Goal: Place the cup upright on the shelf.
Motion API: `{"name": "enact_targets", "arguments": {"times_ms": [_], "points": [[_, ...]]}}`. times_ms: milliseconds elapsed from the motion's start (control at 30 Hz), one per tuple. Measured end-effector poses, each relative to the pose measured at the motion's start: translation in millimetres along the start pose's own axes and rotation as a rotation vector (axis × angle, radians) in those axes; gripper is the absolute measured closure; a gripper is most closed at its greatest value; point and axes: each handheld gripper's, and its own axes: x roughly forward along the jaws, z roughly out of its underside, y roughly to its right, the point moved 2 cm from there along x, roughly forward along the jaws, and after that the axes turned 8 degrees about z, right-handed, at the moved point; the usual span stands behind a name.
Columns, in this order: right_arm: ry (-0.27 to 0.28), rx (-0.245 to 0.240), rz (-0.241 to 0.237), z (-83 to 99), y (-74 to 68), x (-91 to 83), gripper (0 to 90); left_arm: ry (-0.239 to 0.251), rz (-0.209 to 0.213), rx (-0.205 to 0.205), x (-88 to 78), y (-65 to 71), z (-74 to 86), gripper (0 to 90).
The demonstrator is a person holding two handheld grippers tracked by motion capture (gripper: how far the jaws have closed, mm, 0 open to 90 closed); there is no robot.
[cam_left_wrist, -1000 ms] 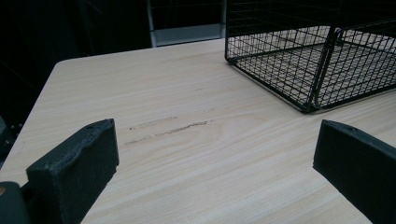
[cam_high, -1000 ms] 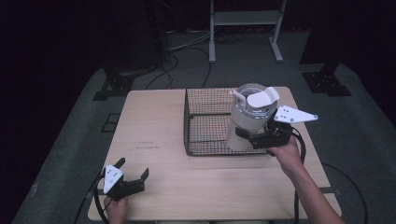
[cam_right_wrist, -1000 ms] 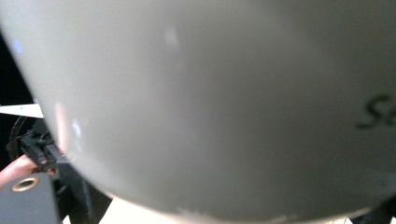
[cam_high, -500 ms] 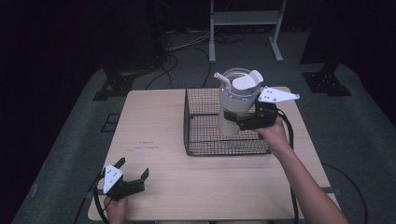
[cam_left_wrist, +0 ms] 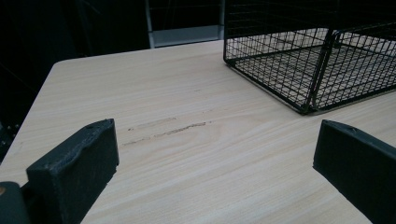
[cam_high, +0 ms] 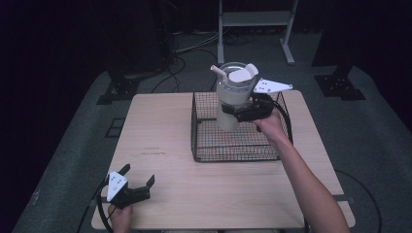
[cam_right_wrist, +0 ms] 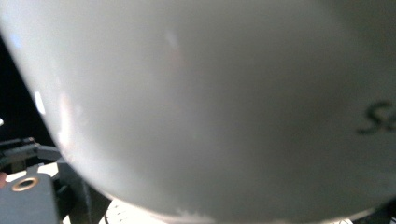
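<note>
The white jug (cam_high: 232, 99) is hanging in the air above the far part of the wire basket (cam_high: 204, 145), upright, with its spout pointing away to the left and its lid flap raised. We are going across the table (cam_high: 160, 141) from left to right.

At the near left corner we are resting the left gripper (cam_high: 137, 182) low over the wood, its 2 jaws spread wide with nothing between them. In the left gripper view we are looking along those jaws at bare tabletop, a faint scuff mark (cam_left_wrist: 168, 131) on the wood and the near corner of the basket farther off.

In the middle stands the basket, and we are seeing no other object on the mesh floor that shows.

At the right we are holding the right gripper (cam_high: 243, 112) against the jug's body, the jaws pinching it about halfway up its side. In the right gripper view the pale wall of the jug is pressing close to the camera, with a bit of dark lettering (cam_right_wrist: 379, 119) at the edge.

We judge the work about halfway: the jug is gripped and clear of the mesh floor, but we cannot tell whether it is going in or coming out. What is left is to set it down and release it.
</note>
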Motion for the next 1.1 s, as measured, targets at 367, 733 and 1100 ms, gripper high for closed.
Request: {"name": "enact_targets", "arguments": {"times_ms": [367, 733, 1100], "points": [[-0.02, 0.021, -0.045, 17.3, 10.6, 23.4, 8.1, 0.0, -0.002, 0.003, -0.1, -0.2, -0.1, 0.0], [-0.066, 0.04, -0.073, 38.3, 22.3, 42.8, 8.1, 0.001, 0.0, 0.005, -0.1, -0.4, -0.1, 0.0], [-0.105, 0.059, -0.107, 56.4, 23.6, 55.9, 8.1, 0.002, 0.002, 0.004, -0.2, -0.3, 0.0, 0.0]]}}
